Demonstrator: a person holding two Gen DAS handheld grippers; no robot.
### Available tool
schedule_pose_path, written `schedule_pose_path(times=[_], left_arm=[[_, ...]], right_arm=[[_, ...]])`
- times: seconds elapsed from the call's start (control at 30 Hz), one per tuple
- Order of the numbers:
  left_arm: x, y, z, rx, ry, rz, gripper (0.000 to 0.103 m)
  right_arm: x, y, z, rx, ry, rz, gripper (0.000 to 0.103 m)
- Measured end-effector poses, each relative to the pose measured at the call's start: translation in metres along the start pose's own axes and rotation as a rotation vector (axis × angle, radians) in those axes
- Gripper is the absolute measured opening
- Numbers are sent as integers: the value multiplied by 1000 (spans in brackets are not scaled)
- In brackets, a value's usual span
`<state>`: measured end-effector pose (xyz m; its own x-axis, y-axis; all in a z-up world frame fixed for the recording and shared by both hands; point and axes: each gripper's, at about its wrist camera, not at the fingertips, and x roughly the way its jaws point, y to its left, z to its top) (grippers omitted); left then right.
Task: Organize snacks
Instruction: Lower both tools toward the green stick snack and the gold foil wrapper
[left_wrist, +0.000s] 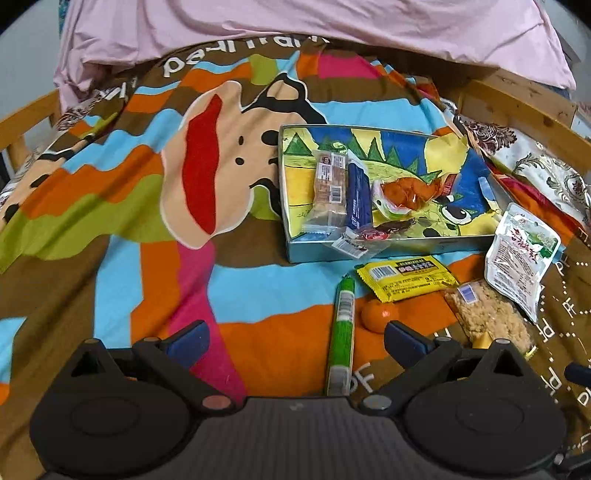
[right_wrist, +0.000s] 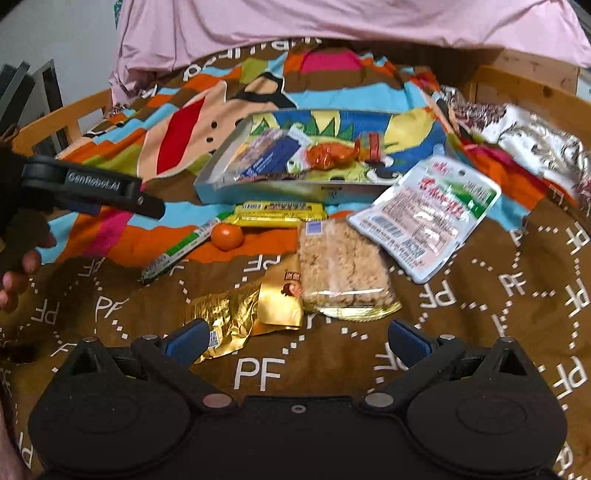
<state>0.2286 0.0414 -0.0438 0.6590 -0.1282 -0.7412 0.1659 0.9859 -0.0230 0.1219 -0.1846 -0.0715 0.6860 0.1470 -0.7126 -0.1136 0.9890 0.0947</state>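
1. Bedspread (left_wrist: 110, 221) is lying bare ahead-left of the left gripper (left_wrist: 295, 341); wooden rail (left_wrist: 517, 107) is bounding the far right.
2. Tin tray (left_wrist: 291, 206) is sitting ahead, holding several wrapped snacks.
3. Loose snacks are lying between tray and both grippers.
4. Gold wrapper (right_wrist: 258, 314) is showing whole only in the right view, touching the right gripper (right_wrist: 295, 339).
5. Both are spread wide, gripping nothing.

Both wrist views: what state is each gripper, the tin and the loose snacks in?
Left gripper: open, empty.
Right gripper: open, empty.
Tin: lidless, partly filled with snacks.
Green stick: flat on blanket, outside tin.
Yellow packet: outside tin.
Orange: loose beside green stick.
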Motion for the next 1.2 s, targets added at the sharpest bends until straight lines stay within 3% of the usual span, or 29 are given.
schedule_pose_path(times=[0.6,1.07,1.2], left_arm=[[25,-5,9,27,92,-21,103],[42,0,7,-10,136,-24,103],[46,-2,6,-8,149,-27,103]], right_arm=[[36,12,1,93,149,18,102],[53,25,9,186,84,10,103],[65,35,16,204,60,-29,103]])
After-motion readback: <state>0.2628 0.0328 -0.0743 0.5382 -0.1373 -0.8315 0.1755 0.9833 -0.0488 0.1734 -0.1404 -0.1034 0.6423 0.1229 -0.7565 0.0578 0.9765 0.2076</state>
